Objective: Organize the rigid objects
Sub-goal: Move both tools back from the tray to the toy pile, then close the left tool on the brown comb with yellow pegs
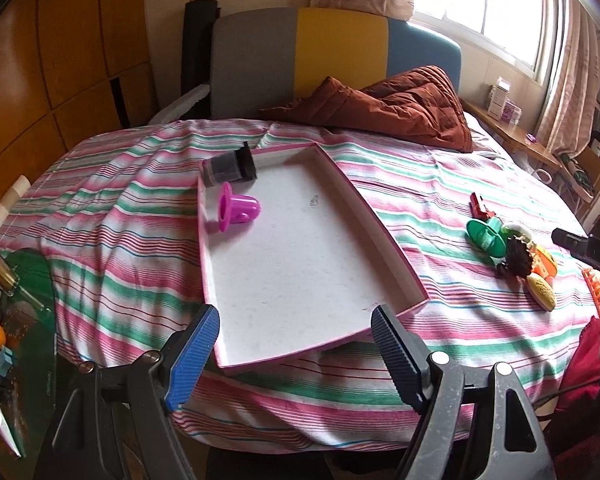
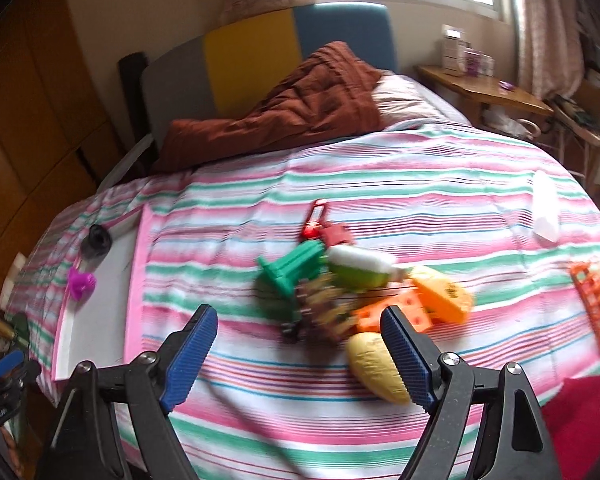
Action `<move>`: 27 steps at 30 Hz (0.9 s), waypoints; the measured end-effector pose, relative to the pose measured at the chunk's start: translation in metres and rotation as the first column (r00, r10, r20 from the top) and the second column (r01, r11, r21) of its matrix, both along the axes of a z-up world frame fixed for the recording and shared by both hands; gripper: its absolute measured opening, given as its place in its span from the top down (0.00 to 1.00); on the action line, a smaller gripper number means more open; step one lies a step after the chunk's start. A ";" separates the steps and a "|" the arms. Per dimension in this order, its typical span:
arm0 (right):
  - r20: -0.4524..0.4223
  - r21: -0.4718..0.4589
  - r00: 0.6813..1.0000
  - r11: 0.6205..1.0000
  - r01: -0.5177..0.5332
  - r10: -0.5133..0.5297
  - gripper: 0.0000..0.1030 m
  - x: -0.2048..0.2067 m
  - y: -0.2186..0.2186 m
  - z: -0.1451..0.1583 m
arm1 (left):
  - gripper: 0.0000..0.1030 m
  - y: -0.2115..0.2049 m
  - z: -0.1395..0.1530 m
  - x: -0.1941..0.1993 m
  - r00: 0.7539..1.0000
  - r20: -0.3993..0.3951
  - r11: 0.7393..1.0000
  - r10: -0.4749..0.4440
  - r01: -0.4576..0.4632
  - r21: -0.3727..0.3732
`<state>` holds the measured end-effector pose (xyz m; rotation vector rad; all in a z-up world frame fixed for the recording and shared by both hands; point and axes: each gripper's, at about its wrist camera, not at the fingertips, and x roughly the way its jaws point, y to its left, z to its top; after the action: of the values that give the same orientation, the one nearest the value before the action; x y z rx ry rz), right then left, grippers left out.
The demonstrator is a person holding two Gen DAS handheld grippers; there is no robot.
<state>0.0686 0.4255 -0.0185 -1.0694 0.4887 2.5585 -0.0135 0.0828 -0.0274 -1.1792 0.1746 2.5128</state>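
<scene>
A shallow white tray with a pink rim (image 1: 384, 236) lies on the striped bedspread. A magenta plastic toy (image 1: 238, 212) and a dark grey cylinder (image 1: 230, 168) rest in its far left corner. My left gripper (image 1: 296, 332) hangs open over the tray's near end, with nothing between its fingers. In the right wrist view, a heap of toys sits ahead: a green piece (image 2: 292, 272), a red one (image 2: 320, 224), a green and white bottle (image 2: 360, 268), a brown spiky one (image 2: 324, 312) and an orange block (image 2: 380, 312). My right gripper (image 2: 298, 328) is open just short of the heap. A yellow oval toy (image 2: 372, 364) lies against its right finger.
An orange grid piece (image 2: 596, 308) and a white object (image 2: 546, 208) lie to the right on the bed. A brown quilt (image 1: 400, 108) is bunched at the headboard. A glass side table (image 1: 28, 308) with a bottle and an orange stands at the left.
</scene>
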 end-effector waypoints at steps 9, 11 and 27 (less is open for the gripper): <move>-0.023 -0.032 0.985 0.985 0.169 -0.170 0.11 0.035 0.068 -0.001 | 0.23 0.031 -0.001 -0.002 0.990 0.058 0.989 -0.127 0.122 0.079; -0.031 -0.061 0.975 0.974 0.218 -0.220 0.11 0.047 0.083 -0.007 | 0.23 0.045 0.000 -0.001 0.983 0.065 0.982 -0.170 0.164 0.090; -0.049 -0.237 0.955 0.932 0.273 -0.293 0.11 0.057 0.110 -0.020 | 0.40 0.204 -0.023 0.002 0.843 0.236 0.876 -0.483 0.457 0.156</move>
<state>0.1258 0.5353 -0.0390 -0.8892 0.9080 2.3368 -0.0110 0.2864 -0.0504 -1.2462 0.2405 1.8945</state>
